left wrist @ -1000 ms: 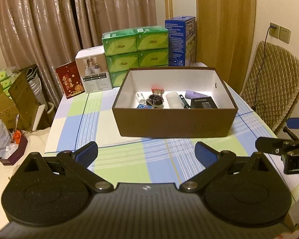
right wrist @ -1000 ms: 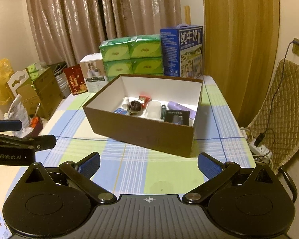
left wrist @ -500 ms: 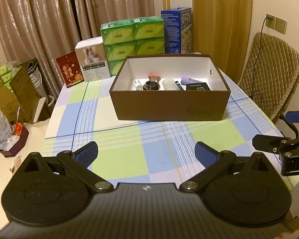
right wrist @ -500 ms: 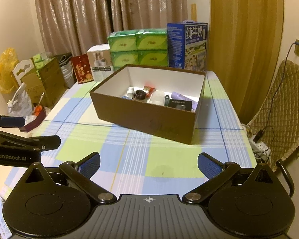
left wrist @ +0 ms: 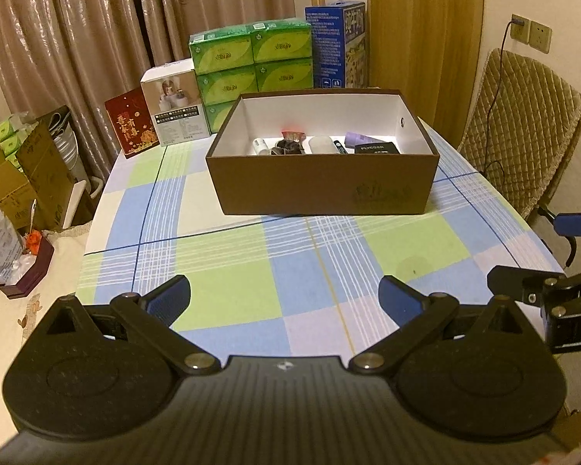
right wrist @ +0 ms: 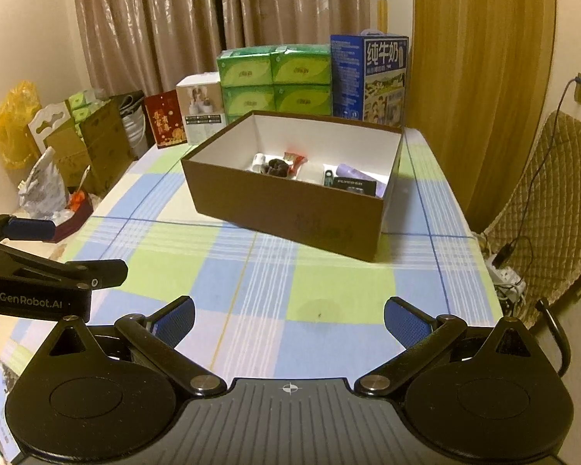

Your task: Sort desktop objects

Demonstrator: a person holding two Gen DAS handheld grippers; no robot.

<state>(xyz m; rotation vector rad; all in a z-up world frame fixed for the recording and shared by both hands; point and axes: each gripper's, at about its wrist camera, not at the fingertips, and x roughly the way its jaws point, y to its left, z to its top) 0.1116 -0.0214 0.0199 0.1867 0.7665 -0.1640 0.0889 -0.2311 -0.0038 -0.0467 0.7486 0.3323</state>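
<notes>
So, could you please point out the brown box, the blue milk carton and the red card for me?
brown box (left wrist: 321, 190): left wrist view, its front wall.
blue milk carton (right wrist: 383, 73): right wrist view, its printed front face.
red card (left wrist: 131, 128): left wrist view, its face.

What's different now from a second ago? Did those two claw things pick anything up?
No. Both grippers, left and right, backed away from the brown box, which now sits farther off in both views. Nothing was gripped or released: the jaws stayed open and empty. The box, the items inside it and the cartons behind it did not move.
</notes>
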